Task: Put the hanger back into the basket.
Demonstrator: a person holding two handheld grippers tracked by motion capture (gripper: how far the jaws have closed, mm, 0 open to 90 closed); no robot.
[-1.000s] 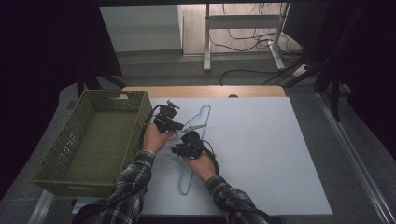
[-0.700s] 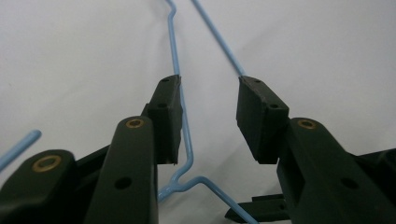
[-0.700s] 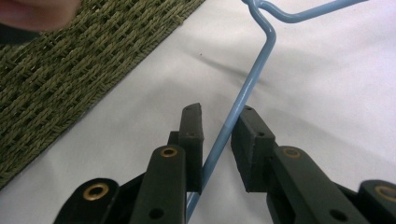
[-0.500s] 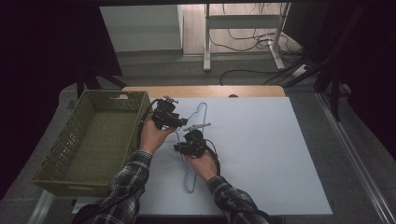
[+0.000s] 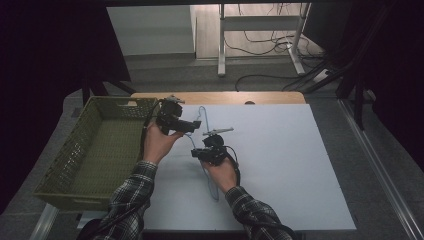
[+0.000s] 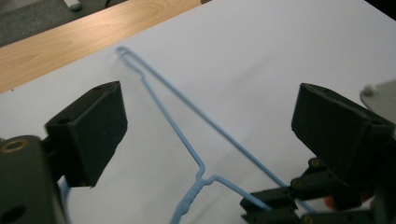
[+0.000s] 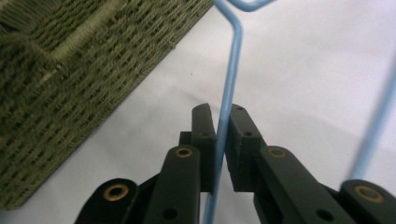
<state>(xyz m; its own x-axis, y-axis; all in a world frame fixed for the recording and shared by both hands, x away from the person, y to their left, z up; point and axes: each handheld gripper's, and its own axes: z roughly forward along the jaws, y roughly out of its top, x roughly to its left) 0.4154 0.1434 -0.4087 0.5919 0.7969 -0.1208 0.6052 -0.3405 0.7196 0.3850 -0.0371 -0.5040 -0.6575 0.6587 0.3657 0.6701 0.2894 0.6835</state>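
Note:
A thin blue wire hanger (image 5: 214,186) lies lengthwise on the white table sheet (image 5: 285,165), its hook end nearest the person. My right gripper (image 5: 196,153) is shut on one straight wire of the hanger (image 7: 233,51); in the right gripper view (image 7: 223,121) both jaws pinch that wire. My left gripper (image 5: 194,124) hovers just beyond it, near the basket's corner. Its jaws (image 6: 215,126) stand wide open over the hanger's twisted neck and arms (image 6: 173,122), touching nothing. The right gripper's jaws (image 6: 271,207) show at the bottom of the left gripper view, clamped on the wire.
An olive woven basket (image 5: 65,160) sits at the table's left, its wall close to the hanger (image 7: 70,70). A wooden strip (image 5: 220,97) borders the sheet's far edge. Cables and a metal stand (image 5: 260,35) lie on the floor beyond.
The left gripper has drifted slightly left and away from the person. The right gripper has shifted a little right and away with the hanger wire in it.

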